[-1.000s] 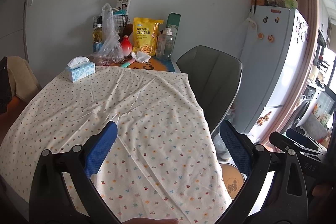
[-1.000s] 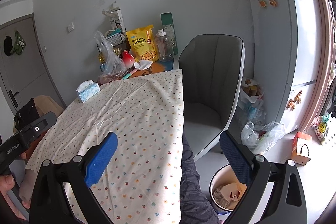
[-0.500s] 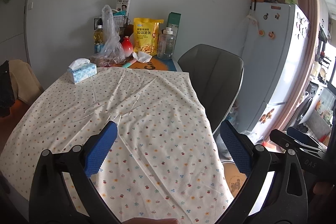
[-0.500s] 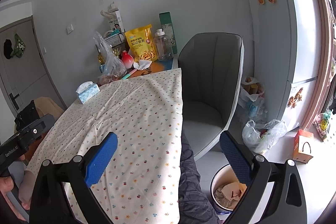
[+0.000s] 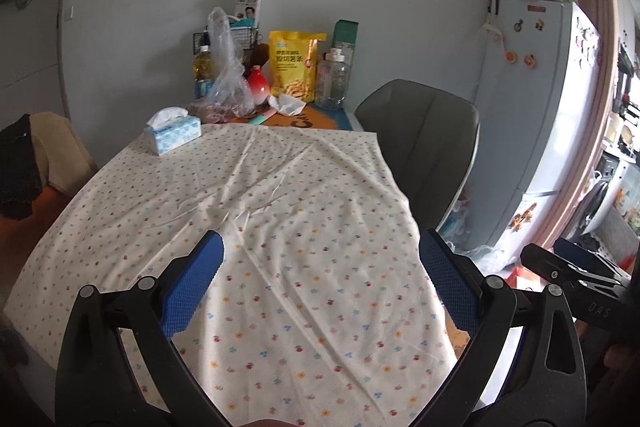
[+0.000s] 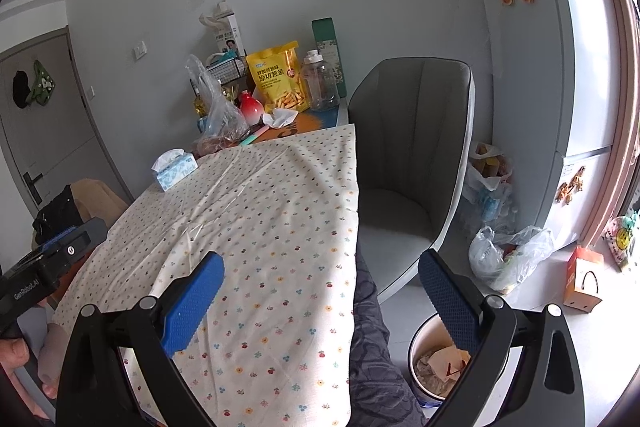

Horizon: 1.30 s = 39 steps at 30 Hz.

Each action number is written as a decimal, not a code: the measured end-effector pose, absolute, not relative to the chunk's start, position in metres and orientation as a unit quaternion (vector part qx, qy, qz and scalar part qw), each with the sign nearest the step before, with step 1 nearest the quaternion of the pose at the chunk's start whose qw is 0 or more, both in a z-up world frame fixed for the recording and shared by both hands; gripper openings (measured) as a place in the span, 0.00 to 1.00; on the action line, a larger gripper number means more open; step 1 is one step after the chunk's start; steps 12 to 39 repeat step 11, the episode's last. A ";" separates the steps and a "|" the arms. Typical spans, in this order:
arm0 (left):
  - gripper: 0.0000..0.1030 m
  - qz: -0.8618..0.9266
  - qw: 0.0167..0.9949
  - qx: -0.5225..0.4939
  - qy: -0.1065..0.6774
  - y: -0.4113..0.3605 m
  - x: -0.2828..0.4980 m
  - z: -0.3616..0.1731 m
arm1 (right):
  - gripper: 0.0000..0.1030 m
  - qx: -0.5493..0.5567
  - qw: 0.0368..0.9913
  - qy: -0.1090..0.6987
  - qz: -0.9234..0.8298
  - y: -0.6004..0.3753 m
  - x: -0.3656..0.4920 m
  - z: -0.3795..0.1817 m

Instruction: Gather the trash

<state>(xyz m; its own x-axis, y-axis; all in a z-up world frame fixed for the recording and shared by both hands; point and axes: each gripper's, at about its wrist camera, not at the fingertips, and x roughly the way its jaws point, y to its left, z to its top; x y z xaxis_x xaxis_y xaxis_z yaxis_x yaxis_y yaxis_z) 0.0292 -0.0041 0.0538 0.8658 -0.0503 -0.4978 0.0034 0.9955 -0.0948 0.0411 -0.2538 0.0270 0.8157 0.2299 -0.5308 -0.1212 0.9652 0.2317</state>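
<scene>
Floral tablecloth (image 5: 280,227) | tissue box (image 6: 175,171) "Think" | left gripper (image 5: 320,279), right gripper (image 6: 320,283) fingers wide, empty

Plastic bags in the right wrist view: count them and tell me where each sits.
3. One clear bag stands on the table's far end beside the red vase. Two lie on the floor by the fridge: one behind the chair, one nearer. Others may be hidden.

Left tongs (image 5: 320,283) spread wide, empty, right tongs (image 6: 320,285) spread wide, empty, both aimed toward 12 o'clock
</scene>
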 end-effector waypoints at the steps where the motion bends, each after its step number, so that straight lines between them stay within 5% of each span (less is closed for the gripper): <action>1: 0.94 -0.015 0.964 -0.048 0.260 -0.002 0.029 0.053 | 0.93 0.094 0.948 0.290 0.094 -0.253 0.041 0.026; 39: 0.94 -0.023 0.962 -0.054 0.268 0.002 0.035 0.047 | 0.93 0.083 0.947 0.294 0.101 -0.242 0.043 0.020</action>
